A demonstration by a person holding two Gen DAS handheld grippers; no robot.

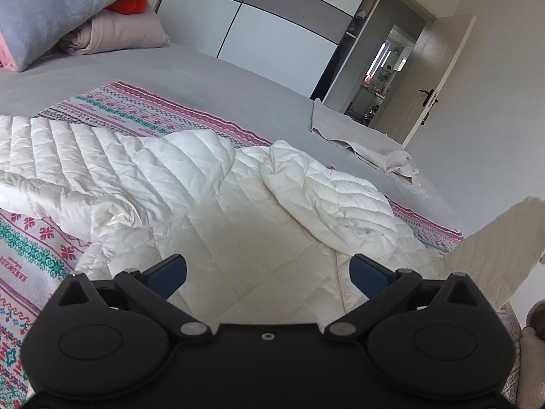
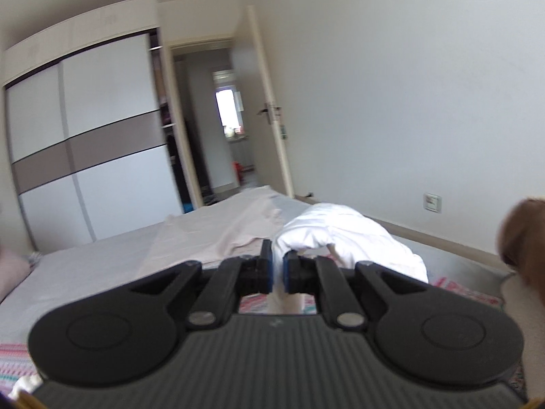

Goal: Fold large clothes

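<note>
A white quilted puffer jacket [image 1: 190, 187] lies spread and rumpled on a patterned blanket [image 1: 37, 252] on the bed. My left gripper [image 1: 268, 272] is open and empty, just above the jacket's near part. My right gripper [image 2: 277, 269] is shut on a fold of the white jacket [image 2: 344, 235] and holds it lifted above the bed. That lifted flap also shows in the left wrist view [image 1: 500, 248] at the right edge.
A grey sheet [image 1: 211, 78] covers the bed. A beige cloth [image 1: 368, 139] lies at the far corner, also in the right wrist view [image 2: 231, 228]. Pillows and a grey blanket [image 1: 68, 13] are stacked at the head. A wardrobe [image 2: 95, 136] and an open door [image 2: 269, 102] stand beyond.
</note>
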